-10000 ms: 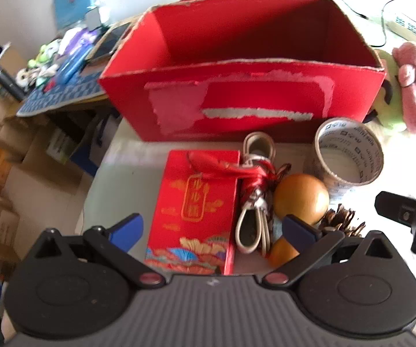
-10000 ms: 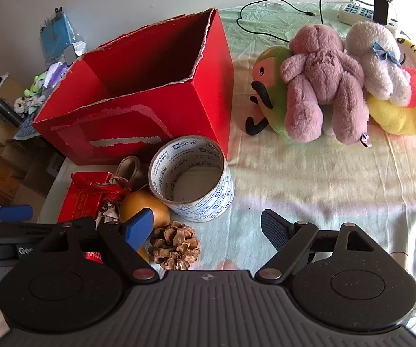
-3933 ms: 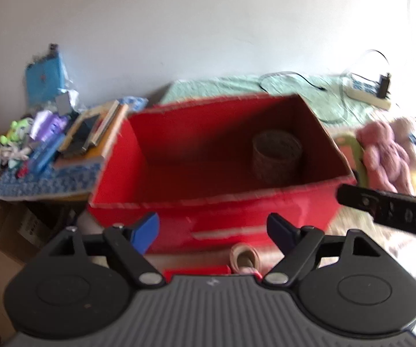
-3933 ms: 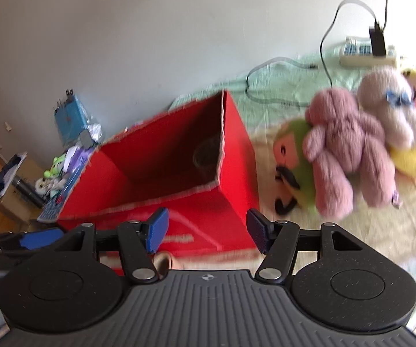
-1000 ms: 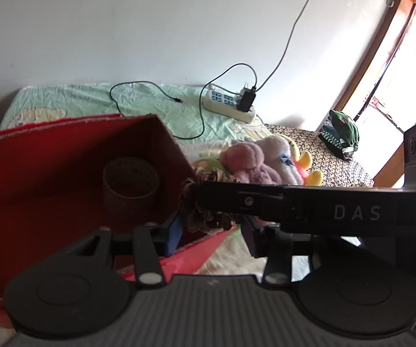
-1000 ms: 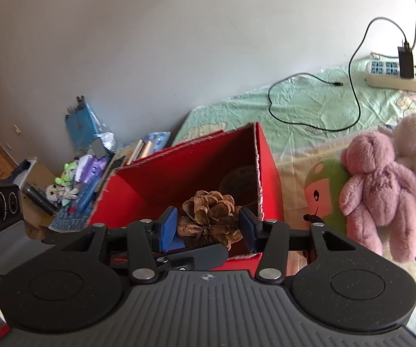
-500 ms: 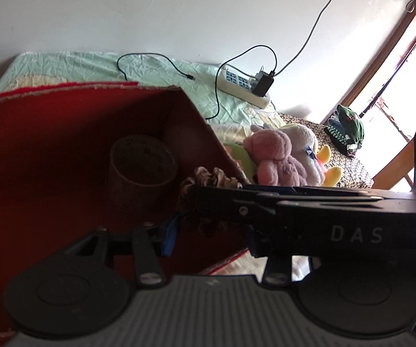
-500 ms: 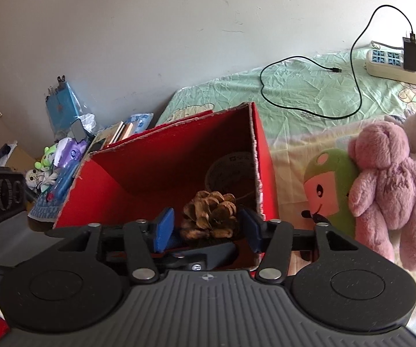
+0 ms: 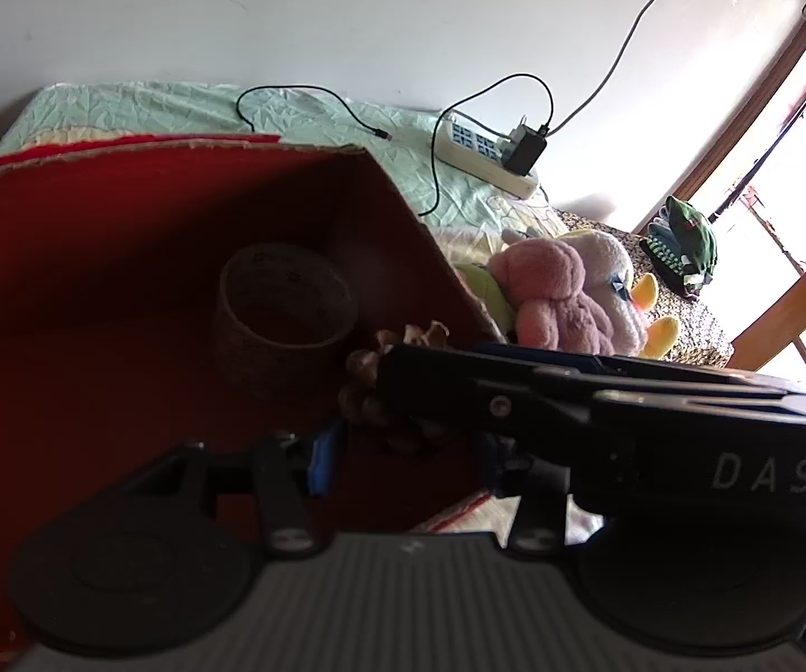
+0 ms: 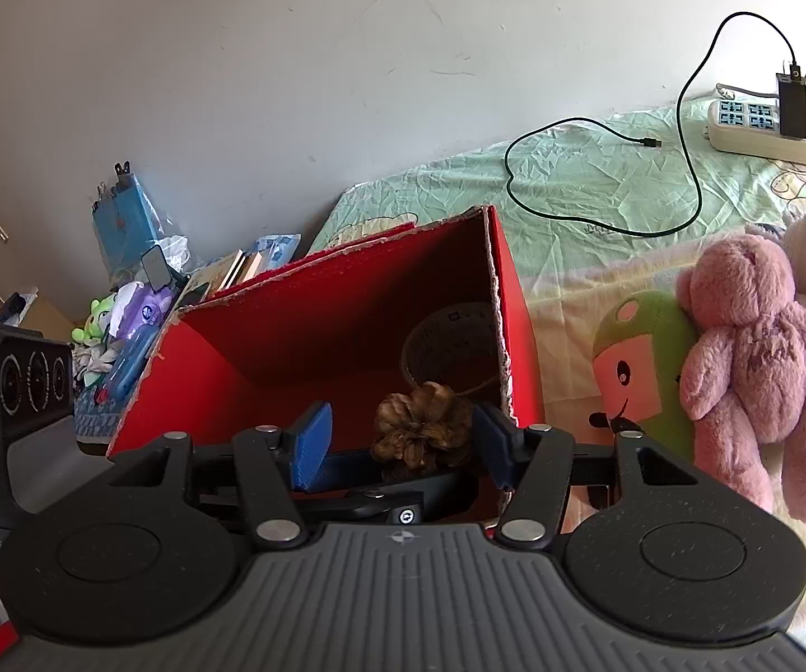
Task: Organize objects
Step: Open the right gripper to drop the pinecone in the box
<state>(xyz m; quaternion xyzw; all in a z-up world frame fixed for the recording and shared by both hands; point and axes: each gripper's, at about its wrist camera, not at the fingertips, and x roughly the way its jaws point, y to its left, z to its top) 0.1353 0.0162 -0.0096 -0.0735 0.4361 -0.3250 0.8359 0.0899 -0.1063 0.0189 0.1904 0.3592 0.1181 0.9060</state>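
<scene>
At lower centre of the right wrist view, a pine cone (image 10: 422,425) sits between the right gripper (image 10: 397,445), whose jaws have just been opening, left pad clear. Beneath it, the left gripper (image 9: 403,448) grips the cone over the red box (image 10: 313,336). Best released clear of the tape roll (image 10: 453,336).

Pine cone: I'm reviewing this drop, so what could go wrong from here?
The right hand-held gripper, whose jaws have just been opening, stands open around the pine cone; it could drop onto the tape roll and bounce. The cone hangs close to the right wall of the red box and might tip outside.
</scene>
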